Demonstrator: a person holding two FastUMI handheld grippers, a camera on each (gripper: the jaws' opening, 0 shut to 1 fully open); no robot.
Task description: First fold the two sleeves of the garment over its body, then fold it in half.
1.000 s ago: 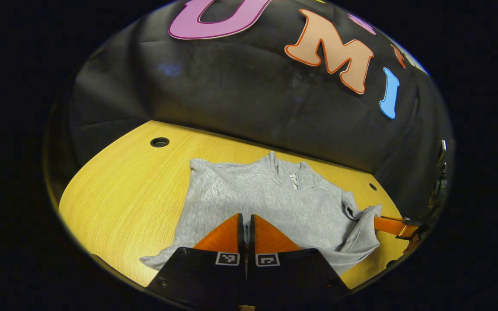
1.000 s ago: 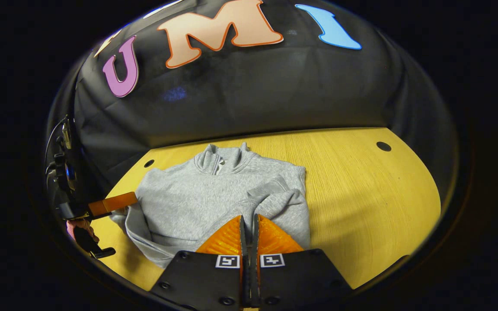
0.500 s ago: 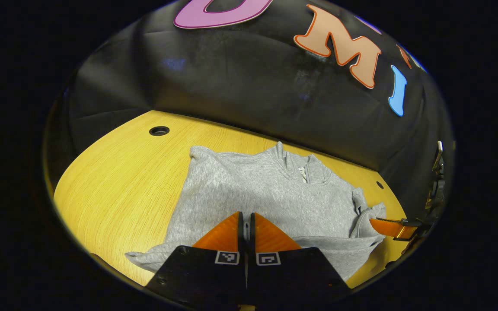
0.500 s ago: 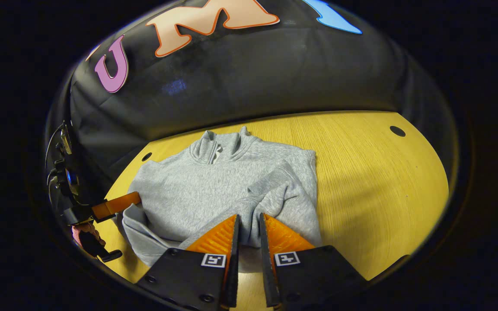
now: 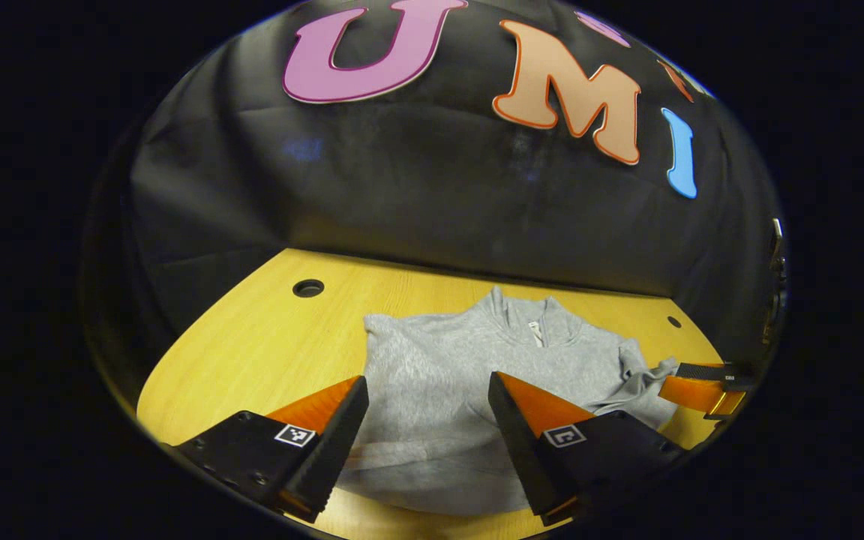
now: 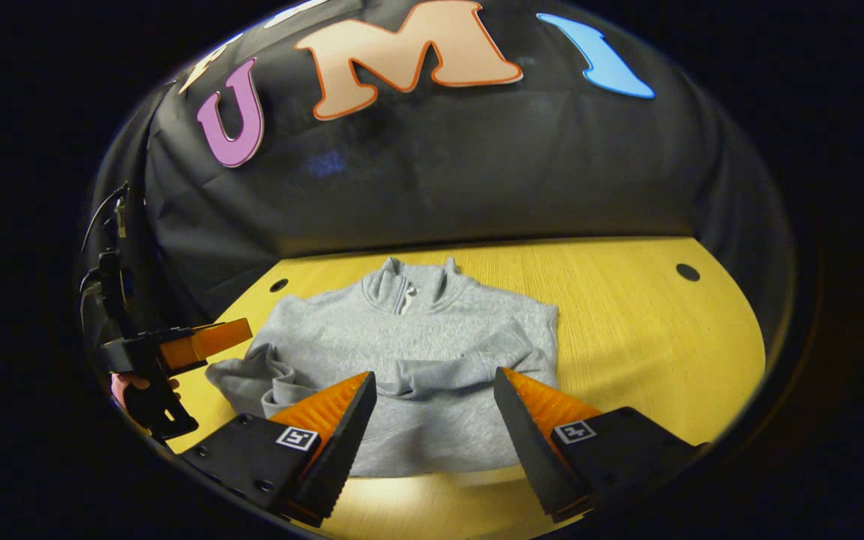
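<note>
Sweatshirt (image 6: 417, 352): a grey zip-neck top is laid flat on the yellow wooden table (image 6: 642, 330), collar toward the black back wall; in the left gripper view it is seen at (image 5: 469, 382).
Left edge, right gripper view: the left gripper (image 6: 203, 341) is seen held by a hand (image 6: 136, 382) just beside the sweatshirt's bunched corner; whether cloth is touched by it cannot be told.
Left sleeve: a crumpled fold (image 6: 259, 371) is seen at the sweatshirt's left side in the right gripper view.
Middle: a sleeve (image 6: 447, 367) is laid across the sweatshirt's body, from the right shoulder toward the left side.
Right gripper (image 6: 436, 397): its fingers are spread wide with nothing between them, poised above the sweatshirt's near hem.
Table holes: one small hole (image 6: 278, 285) is seen left of the collar, another (image 6: 688, 271) well apart on the right.
Left gripper view, left to right: a hole (image 5: 307, 288) in the table, then the left gripper's parted fingers with nothing gripped, over the sweatshirt's lower part, then the right gripper (image 5: 702, 390) at the far right, close to a bunched shoulder (image 5: 642, 371).
</note>
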